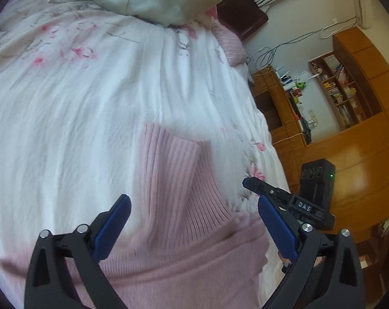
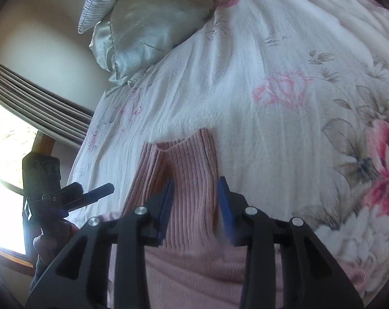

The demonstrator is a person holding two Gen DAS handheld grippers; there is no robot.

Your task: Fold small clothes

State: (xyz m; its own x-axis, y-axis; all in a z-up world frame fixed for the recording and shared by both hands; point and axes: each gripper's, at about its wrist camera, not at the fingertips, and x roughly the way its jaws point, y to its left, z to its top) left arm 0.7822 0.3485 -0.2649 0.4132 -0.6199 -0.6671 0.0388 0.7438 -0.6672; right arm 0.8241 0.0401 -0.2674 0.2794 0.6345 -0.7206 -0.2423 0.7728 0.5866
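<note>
- Left gripper point(image 1: 194, 221) with blue-padded black fingers spread wide, above a pink ribbed knit sweater point(image 1: 179, 180).
- White floral bedspread point(image 1: 91, 108) beyond the sweater.
- Right gripper point(image 1: 256, 186) just right.

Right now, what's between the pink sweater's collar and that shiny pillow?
Only bare floral bedsheet; nothing lies between the collar and the pillow. The right wrist view shows it best.

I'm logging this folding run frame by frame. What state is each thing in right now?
Pink ribbed sweater: lying on the bed, collar end towards the pillow, not gripped.
Left gripper: open wide above the sweater, empty.
Right gripper: open, fingers either side of the ribbed collar, not clamped.
Floral bedspread: spread out, wrinkled.
Green satin pillow: resting at the head of the bed.
</note>
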